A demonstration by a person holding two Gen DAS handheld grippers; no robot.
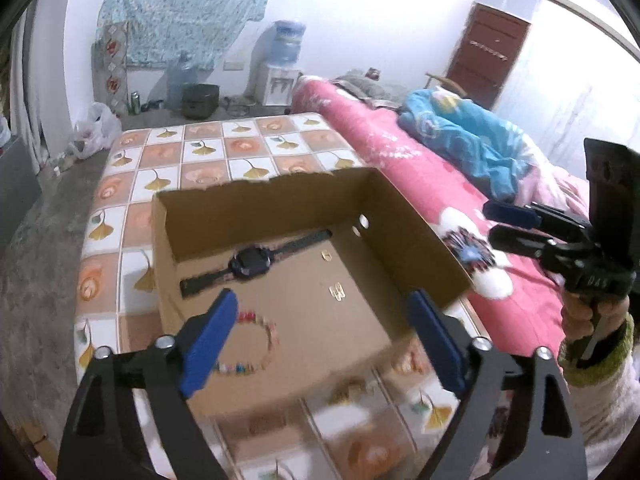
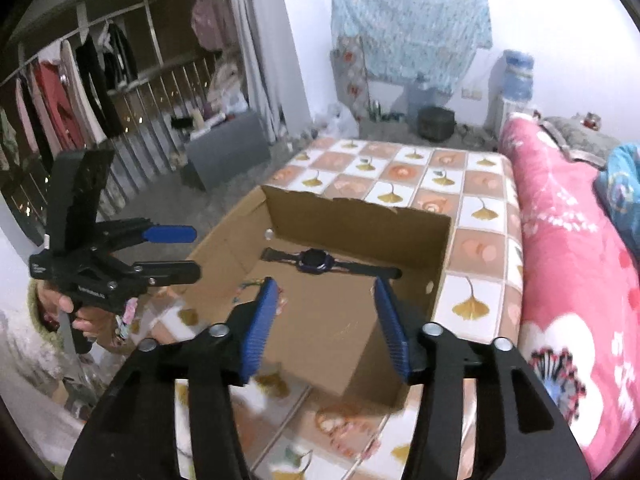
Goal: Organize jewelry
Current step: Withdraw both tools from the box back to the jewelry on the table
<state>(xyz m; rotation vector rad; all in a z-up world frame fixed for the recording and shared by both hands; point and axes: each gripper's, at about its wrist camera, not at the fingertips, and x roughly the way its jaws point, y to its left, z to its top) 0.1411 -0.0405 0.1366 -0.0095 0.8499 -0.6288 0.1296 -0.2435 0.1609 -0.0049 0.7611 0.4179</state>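
Both grippers hang above an open cardboard box (image 1: 416,236) that sits on the tiled-pattern bedcover (image 1: 208,152), near the bed's front edge and beside a pink quilt (image 1: 420,176). The left gripper (image 1: 320,336) stands wide with nothing between its blue pads (image 1: 208,344), and the right gripper (image 2: 326,324) is about half open and likewise empty. The jewelry already lies inside the box: a dark wristwatch (image 1: 250,264) stretched along the far wall, a beaded bracelet (image 1: 256,344) in a loop by the near left corner, and small gold pieces (image 1: 338,292) on the floor of the box toward its right side, with another tiny gold piece (image 1: 327,255) nearer the far right corner. From here the risks seem mostly about disturbing what is placed. A gripper coming down again with wide jaws could catch the torn rim or the low near wall and shove the light box across the soft cover, sliding the loose pieces together. The gold pieces are small and flat, so a pinch on them could slip or flick them out over the near side. The bracelet could snag on a pad and drag out. The two grippers are close beside each other and could also knock together over the box.
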